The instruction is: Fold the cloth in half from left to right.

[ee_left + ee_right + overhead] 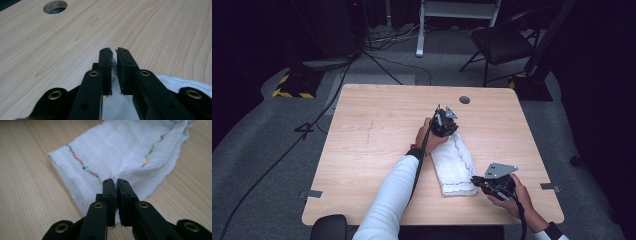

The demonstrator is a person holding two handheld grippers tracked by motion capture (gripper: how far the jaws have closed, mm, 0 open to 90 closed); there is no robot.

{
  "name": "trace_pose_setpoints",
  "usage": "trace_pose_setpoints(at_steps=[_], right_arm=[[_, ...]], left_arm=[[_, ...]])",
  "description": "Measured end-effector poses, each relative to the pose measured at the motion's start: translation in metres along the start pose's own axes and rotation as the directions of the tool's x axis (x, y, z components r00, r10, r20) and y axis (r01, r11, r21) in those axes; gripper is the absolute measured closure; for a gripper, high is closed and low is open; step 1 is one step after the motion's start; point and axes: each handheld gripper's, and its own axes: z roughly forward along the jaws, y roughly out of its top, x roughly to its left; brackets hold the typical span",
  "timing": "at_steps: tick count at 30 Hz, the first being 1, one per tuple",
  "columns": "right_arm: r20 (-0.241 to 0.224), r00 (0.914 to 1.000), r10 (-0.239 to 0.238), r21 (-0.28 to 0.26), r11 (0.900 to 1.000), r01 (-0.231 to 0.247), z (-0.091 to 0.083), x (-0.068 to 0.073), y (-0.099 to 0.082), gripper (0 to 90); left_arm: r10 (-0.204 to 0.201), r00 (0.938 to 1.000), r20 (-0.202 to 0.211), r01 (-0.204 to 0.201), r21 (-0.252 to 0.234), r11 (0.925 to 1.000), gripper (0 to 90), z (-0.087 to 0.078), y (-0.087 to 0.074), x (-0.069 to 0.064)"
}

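Towel (454, 164), white and folded into a long narrow bundle, lies on the near right part of the wooden table (372, 145), running from the middle of the top down toward the front edge. And both grippers are on it, one at each end! Up at the far end, the left gripper (444, 121) comes down from above; in the left gripper view, its jaws stand a narrow slit apart with a thin fold of the white cloth (113, 75) caught between them, and whether the pads truly press on it I cannot tell. A round cable hole (55, 6) sits in the table beyond those tips.

Down at the near end, the right gripper (482, 184) meets the towel's corner by the front edge. The right gripper view gives the better look: jaws almost together, pinched on a ridge of cloth (115, 183), fabric puckering up right at the tips. Coloured zigzag stitching (82, 165) runs along the hem on the top face of the towel, with a second line near its other edge.

A black chair (502, 45) stands on the grey floor behind the table.
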Motion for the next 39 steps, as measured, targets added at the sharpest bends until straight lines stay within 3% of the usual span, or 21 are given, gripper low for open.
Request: trace_pose_setpoints(at_steps=[4, 6, 10, 11, 15, 19, 22, 23, 29, 30, 33, 36, 39], right_arm=[[0.0, 1.0, 0.008, 0.015, 0.9999, -0.008, 0.002, -0.001, -0.002, 80.8], [0.013, 0.9999, 0.008, 0.024, 0.9997, -0.008, 0.002, -0.002, -0.003, 76.3], [0.016, 0.9997, 0.021, 0.029, 0.9993, -0.022, 0.0, -0.004, -0.007, 68.5], [0.012, 0.999, 0.043, 0.026, 0.9987, -0.043, -0.003, -0.007, -0.01, 64.6], [0.019, 0.9969, 0.076, 0.007, 0.9971, -0.076, -0.011, -0.013, -0.014, 54.6], [0.029, 0.9949, 0.097, -0.002, 0.9953, -0.097, -0.016, -0.017, -0.017, 48.9], [0.052, 0.9932, 0.104, -0.015, 0.9945, -0.103, -0.018, -0.02, -0.016, 45.7], [0.063, 0.9929, 0.101, -0.025, 0.9947, -0.099, -0.018, -0.021, -0.015, 45.4], [0.099, 0.9913, 0.087, -0.028, 0.996, -0.084, -0.012, -0.03, -0.011, 44.4], [0.102, 0.9906, 0.09, -0.031, 0.9957, -0.088, -0.011, -0.032, -0.011, 43.8], [0.118, 0.9899, 0.079, -0.02, 0.9968, -0.077, -0.005, -0.04, -0.011, 43.5], [0.102, 0.9913, 0.084, -0.005, 0.9965, -0.084, 0.001, -0.045, -0.014, 43.5], [0.075, 0.9945, 0.074, 0.03, 0.9967, -0.076, 0.007, -0.045, -0.02, 43.2]], left_arm=[[-0.023, 0.9995, -0.02, 0.023, -0.003, 0.9997, 58.1, -0.002, 0.0, 0.0], [-0.034, 0.9987, -0.037, 0.033, -0.023, 0.9992, 48.8, -0.011, 0.001, 0.0], [-0.039, 0.9992, -0.013, 0.038, -0.023, 0.999, 34.2, -0.025, 0.002, -0.002], [-0.024, 0.9997, 0.008, 0.024, -0.02, 0.9995, 30.9, -0.034, 0.002, -0.005], [0.016, 0.9985, 0.053, -0.015, -0.032, 0.9994, 25.8, -0.059, -0.004, -0.016], [0.048, 0.9968, 0.064, -0.047, -0.028, 0.9985, 23.7, -0.076, -0.012, -0.024], [0.077, 0.9931, 0.088, -0.076, -0.025, 0.9968, 23.6, -0.091, -0.023, -0.036], [0.102, 0.9892, 0.105, -0.101, -0.014, 0.9948, 23.5, -0.098, -0.032, -0.043], [0.117, 0.9821, 0.147, -0.121, 0.014, 0.9926, 23.2, -0.104, -0.055, -0.06], [0.126, 0.9774, 0.17, -0.134, 0.038, 0.9903, 23.0, -0.104, -0.065, -0.069], [0.143, 0.9709, 0.192, -0.158, 0.065, 0.9854, 23.0, -0.103, -0.076, -0.079], [0.151, 0.9686, 0.197, -0.17, 0.081, 0.9822, 23.6, -0.101, -0.082, -0.084], [0.178, 0.9648, 0.194, -0.206, 0.135, 0.9692, 24.3, -0.095, -0.092, -0.092]])
